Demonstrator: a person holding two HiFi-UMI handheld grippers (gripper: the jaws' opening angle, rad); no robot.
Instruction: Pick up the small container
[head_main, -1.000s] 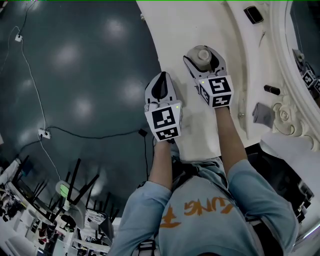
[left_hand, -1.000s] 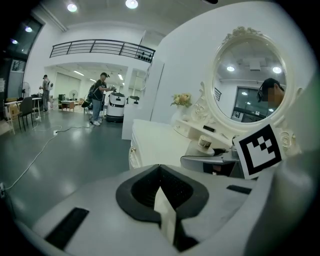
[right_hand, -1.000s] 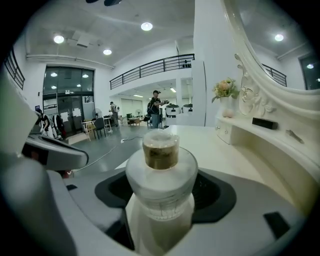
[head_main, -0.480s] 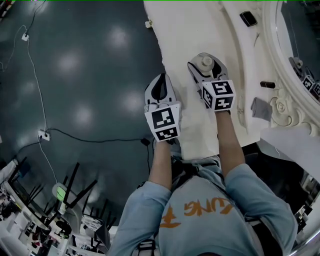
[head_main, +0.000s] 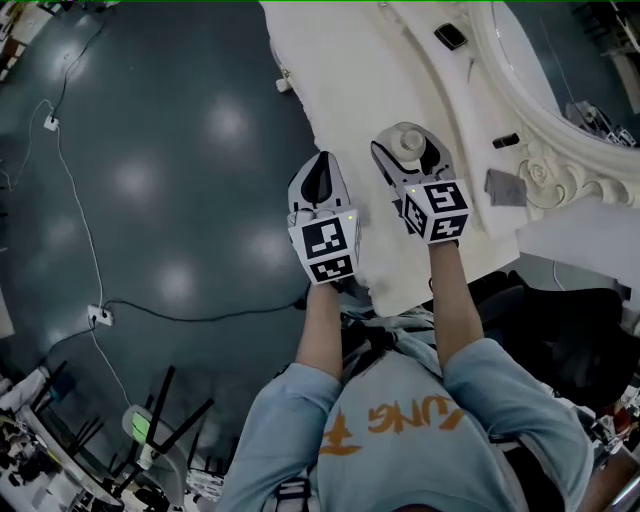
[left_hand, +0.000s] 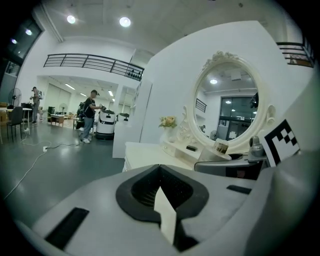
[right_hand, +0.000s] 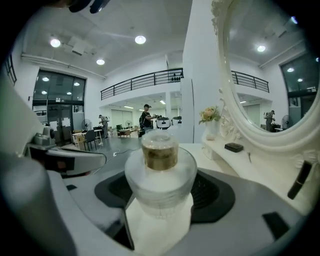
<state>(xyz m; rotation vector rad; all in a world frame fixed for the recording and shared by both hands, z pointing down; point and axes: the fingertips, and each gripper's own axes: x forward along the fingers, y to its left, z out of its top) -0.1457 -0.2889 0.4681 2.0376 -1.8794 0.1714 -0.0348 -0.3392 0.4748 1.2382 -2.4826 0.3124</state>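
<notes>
The small container (right_hand: 160, 170) is a frosted glass jar with a gold neck and a clear cap. My right gripper (right_hand: 160, 197) is shut on its body, and it stands upright between the jaws. In the head view the small container (head_main: 408, 143) shows as a pale round top inside the right gripper (head_main: 409, 137), over the white dressing table (head_main: 350, 70). My left gripper (head_main: 320, 168) hangs beside it at the table's left edge. In the left gripper view the left gripper (left_hand: 162, 192) is shut with nothing in it.
An ornate oval mirror (left_hand: 227, 112) stands at the back of the table. A black flat item (head_main: 449, 36), a small dark tube (head_main: 506, 140) and a grey cloth (head_main: 500, 187) lie by its frame. A vase of flowers (right_hand: 210, 122) stands further along. A cable (head_main: 200, 315) crosses the dark floor at left.
The head view has swung, so the table and mirror now slant toward the upper right. Both grippers sit nearer the table's near edge. The right gripper stays shut on the container.
</notes>
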